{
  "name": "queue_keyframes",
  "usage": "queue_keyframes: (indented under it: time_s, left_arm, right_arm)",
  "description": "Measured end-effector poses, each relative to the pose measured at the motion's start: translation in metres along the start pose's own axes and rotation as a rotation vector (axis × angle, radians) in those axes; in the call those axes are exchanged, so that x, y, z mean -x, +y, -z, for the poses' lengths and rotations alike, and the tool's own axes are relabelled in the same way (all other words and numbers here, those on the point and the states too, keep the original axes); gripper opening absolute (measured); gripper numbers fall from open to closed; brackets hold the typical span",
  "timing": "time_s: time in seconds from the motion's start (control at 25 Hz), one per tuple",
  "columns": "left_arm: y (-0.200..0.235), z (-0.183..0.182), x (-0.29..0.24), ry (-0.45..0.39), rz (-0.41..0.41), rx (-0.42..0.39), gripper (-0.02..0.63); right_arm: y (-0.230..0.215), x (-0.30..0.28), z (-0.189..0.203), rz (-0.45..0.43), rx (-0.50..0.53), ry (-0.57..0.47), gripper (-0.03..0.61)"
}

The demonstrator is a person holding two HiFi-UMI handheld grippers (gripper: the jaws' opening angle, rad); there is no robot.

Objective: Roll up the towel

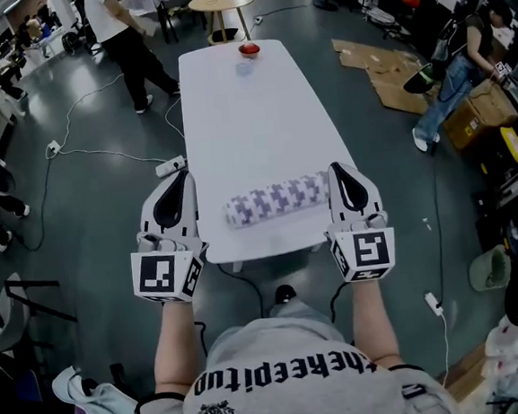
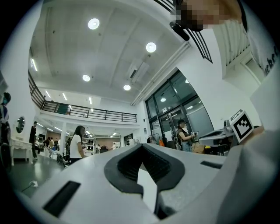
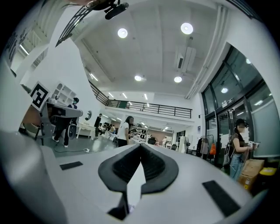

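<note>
The towel, white with a purple check pattern, lies rolled into a cylinder across the near end of the white table. My left gripper hovers just left of the roll's left end, shut and empty. My right gripper hovers just past the roll's right end, also shut with nothing in it. Both are raised off the table and point away from me. In the left gripper view the shut left gripper faces the room and ceiling. The right gripper shows the same in its own view. The towel is hidden in both gripper views.
A red object and a small clear one sit at the table's far end. A round wooden table stands beyond. People stand at left and right. Cardboard and cables lie on the floor.
</note>
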State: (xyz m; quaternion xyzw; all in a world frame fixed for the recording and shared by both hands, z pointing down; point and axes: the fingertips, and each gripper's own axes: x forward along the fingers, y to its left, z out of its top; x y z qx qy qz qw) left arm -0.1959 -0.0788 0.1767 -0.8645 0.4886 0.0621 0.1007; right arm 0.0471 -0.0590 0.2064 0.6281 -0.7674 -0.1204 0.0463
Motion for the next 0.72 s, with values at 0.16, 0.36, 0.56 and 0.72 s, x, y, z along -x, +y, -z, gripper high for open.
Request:
queue_keyframes:
  time_s: [0.16, 0.36, 0.56, 0.72]
  left_arm:
    - [0.000, -0.001, -0.001, 0.000, 0.009, -0.007, 0.005]
    - [0.001, -0.002, -0.003, 0.000, 0.018, -0.003, 0.005]
    - [0.005, -0.001, -0.003, -0.007, 0.011, 0.003, 0.005]
    - [0.004, -0.002, -0.005, -0.011, 0.012, 0.002, 0.005]
  right_arm:
    - [0.004, -0.001, -0.004, 0.002, 0.015, -0.001, 0.002]
    - [0.006, -0.002, -0.008, 0.005, 0.018, -0.003, 0.002]
    - [0.009, -0.003, -0.009, 0.011, 0.023, -0.010, 0.002]
    - [0.006, -0.003, -0.012, 0.019, 0.026, -0.019, 0.002]
